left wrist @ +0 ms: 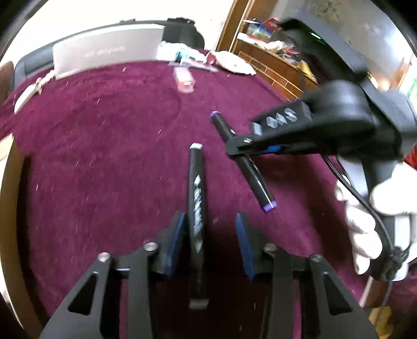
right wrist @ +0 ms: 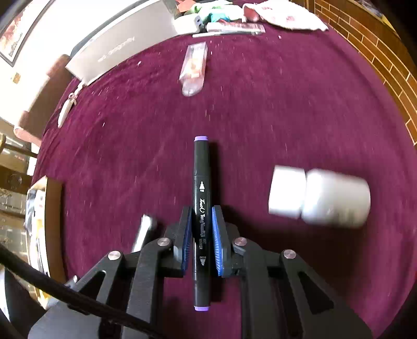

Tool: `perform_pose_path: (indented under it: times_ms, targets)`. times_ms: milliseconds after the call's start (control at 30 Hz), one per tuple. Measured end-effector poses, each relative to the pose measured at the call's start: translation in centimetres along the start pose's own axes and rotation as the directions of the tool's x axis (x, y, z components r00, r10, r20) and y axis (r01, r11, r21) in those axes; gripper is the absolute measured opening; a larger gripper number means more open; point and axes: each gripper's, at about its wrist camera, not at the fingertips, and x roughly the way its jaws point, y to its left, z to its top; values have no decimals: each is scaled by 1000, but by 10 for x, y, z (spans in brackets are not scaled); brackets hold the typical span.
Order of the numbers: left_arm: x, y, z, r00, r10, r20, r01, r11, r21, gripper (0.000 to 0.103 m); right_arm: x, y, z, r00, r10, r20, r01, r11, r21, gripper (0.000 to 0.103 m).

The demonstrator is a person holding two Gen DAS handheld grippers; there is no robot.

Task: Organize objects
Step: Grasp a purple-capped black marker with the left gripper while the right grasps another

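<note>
In the left wrist view a black marker with grey caps (left wrist: 196, 208) lies lengthwise between the fingers of my left gripper (left wrist: 212, 243). It rests against the left blue pad, and a gap shows to the right pad, so this gripper is open. Further right my right gripper (left wrist: 237, 148) is shut across a black marker with purple caps (left wrist: 260, 187), held just above the maroon cloth (left wrist: 104, 156). In the right wrist view both blue pads of the right gripper (right wrist: 202, 240) press on that purple-capped marker (right wrist: 200, 182), which points straight ahead.
A white bottle (right wrist: 320, 198) lies on its side, blurred, to the right. A clear plastic case (right wrist: 194, 67) sits further back, with a grey box (right wrist: 122, 44) and clutter (right wrist: 234, 15) at the far edge. A white-gloved hand (left wrist: 365, 221) grips the right tool.
</note>
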Motion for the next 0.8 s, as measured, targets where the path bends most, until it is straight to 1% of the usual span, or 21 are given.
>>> perform_pose_path:
  times_ms: [67, 133, 200, 267, 333, 367, 400, 433, 500, 533, 567, 600, 633, 667, 800]
  targets:
    - [-1, 8, 1, 1000, -12, -2, 12, 999, -42, 28, -3, 2, -7, 1000, -17, 17, 17, 1000, -23, 12]
    - [1, 4, 2, 1000, 9, -3, -9, 999, -41, 28, -4, 5, -9, 998, -39, 41, 40, 998, -38, 13]
    - [6, -7, 5, 998, 57, 2, -57, 998, 5, 36, -1, 11, -8, 997, -58, 57, 61, 997, -45, 15]
    - [12, -21, 5, 996, 88, 16, -89, 994, 64, 57, -2, 14, -11, 994, -76, 73, 80, 995, -56, 16]
    - [21, -35, 4, 989, 143, 37, -146, 981, 130, 67, -1, 16, -12, 992, -89, 88, 95, 993, -66, 16]
    - [26, -42, 3, 982, 180, 53, -187, 968, 167, 67, 0, 16, -13, 992, -90, 93, 97, 993, -66, 16]
    - [28, -47, 3, 977, 203, 58, -210, 960, 187, 67, 0, 16, -14, 991, -93, 99, 99, 993, -66, 16]
    - [28, -47, 2, 978, 202, 53, -208, 960, 189, 67, 0, 14, -13, 990, -86, 108, 93, 994, -58, 16]
    - [25, -42, 1, 980, 192, 61, -200, 963, 179, 57, 0, 14, -15, 989, -85, 123, 93, 994, -57, 16]
    - [22, -39, 0, 978, 196, 65, -205, 962, 179, 42, 0, 15, -16, 987, -89, 133, 98, 993, -61, 17]
    - [19, -34, 0, 979, 194, 65, -202, 964, 173, 24, 0, 16, -17, 985, -94, 142, 104, 992, -67, 17]
    - [15, -26, 1, 981, 183, 58, -190, 970, 151, 15, 0, 18, -18, 984, -97, 149, 108, 991, -74, 20]
    - [12, -19, 1, 985, 168, 48, -173, 976, 134, 11, 1, 20, -19, 983, -99, 154, 112, 991, -79, 22]
    - [9, -13, 1, 989, 144, 38, -147, 982, 115, 11, 2, 22, -19, 982, -105, 158, 119, 989, -83, 22]
    - [0, -4, -5, 989, 140, 42, -143, 987, 78, 11, 2, 27, -25, 973, -138, 185, 159, 982, -104, 21]
